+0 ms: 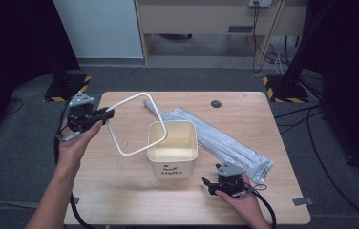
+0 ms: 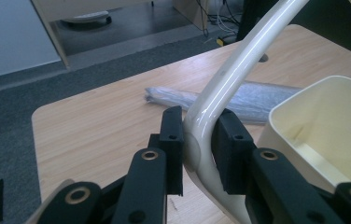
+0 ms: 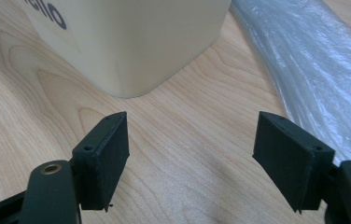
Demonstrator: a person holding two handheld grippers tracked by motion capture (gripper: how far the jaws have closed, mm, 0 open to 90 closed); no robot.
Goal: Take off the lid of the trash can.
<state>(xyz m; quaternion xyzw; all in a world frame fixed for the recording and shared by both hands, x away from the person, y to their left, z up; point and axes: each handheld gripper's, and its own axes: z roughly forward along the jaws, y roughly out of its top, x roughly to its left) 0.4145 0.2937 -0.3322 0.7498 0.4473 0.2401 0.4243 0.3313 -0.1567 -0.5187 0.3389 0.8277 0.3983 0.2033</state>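
A cream square bin (image 1: pixel 173 150) (image 2: pixel 323 126) (image 3: pixel 131 42) marked "Hello" stands in the middle of the wooden table (image 1: pixel 120 191). A cream ring-shaped frame (image 1: pixel 132 121) (image 2: pixel 220 88) is lifted at the left, tilted, with its far corner over the bin's rim. My left gripper (image 1: pixel 105 114) (image 2: pixel 197 144) is shut on a corner of this frame. My right gripper (image 1: pixel 206 182) (image 3: pixel 192 158) rests on the table at the bin's near right corner, open, with bare wood between its jaws.
A long grey plastic-wrapped bundle (image 1: pixel 216 136) (image 2: pixel 239 100) (image 3: pixel 313 65) lies diagonally on the table behind and to the right of the bin. A dark round hole (image 1: pixel 216 103) is near the table's far edge. Cables and stands sit on the floor beyond.
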